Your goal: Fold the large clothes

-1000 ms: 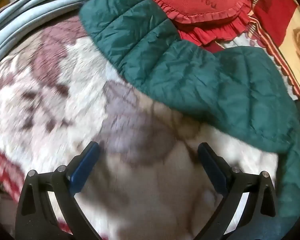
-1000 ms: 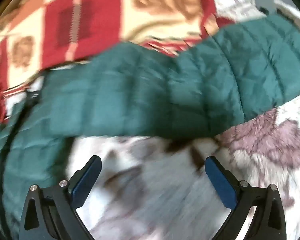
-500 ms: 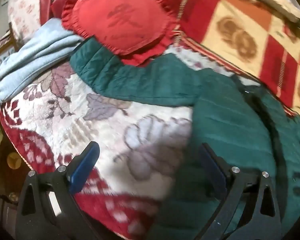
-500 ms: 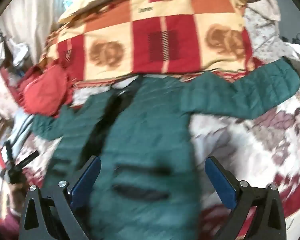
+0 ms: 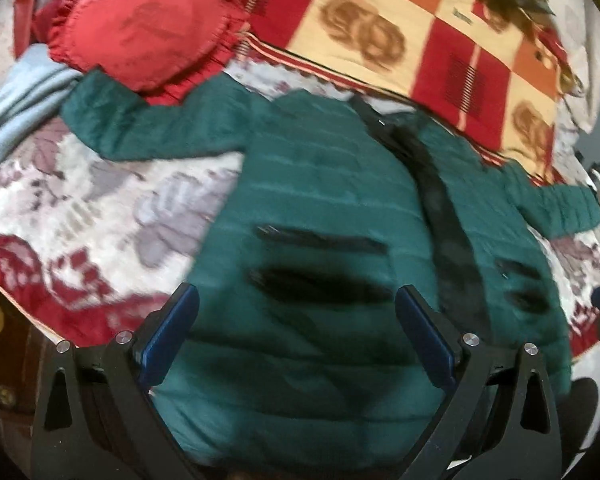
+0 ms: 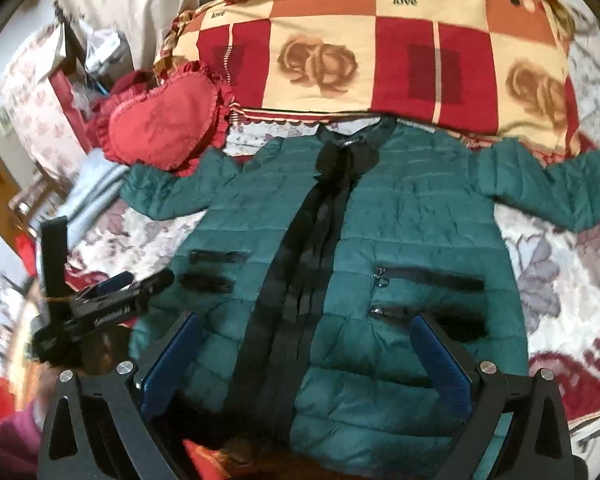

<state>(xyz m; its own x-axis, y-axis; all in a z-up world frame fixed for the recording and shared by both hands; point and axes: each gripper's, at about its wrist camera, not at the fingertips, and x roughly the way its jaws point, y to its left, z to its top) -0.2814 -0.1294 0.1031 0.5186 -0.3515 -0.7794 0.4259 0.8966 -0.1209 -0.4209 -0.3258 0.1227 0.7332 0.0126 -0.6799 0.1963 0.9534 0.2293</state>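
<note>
Teal quilted puffer jacket (image 6: 400, 232) lies flat, front up, on the bed's white, grey and maroon floral blanket (image 6: 548, 264). Its long axis runs from the hem, nearest both cameras, to the black collar, which points at the red, cream and orange checked pillow (image 6: 380, 52). Both sleeves spread sideways; the left cuff touches or just underlaps, as far as the blur shows, the red heart-shaped ruffled cushion (image 6: 160, 124). A black zip placket runs down the middle, with 2 zipped pockets on each side. The left hand-held gripper (image 5: 296, 340) and the right hand-held gripper (image 6: 306, 364) hover over the hem, blue pads wide apart, gripping nothing.
</note>
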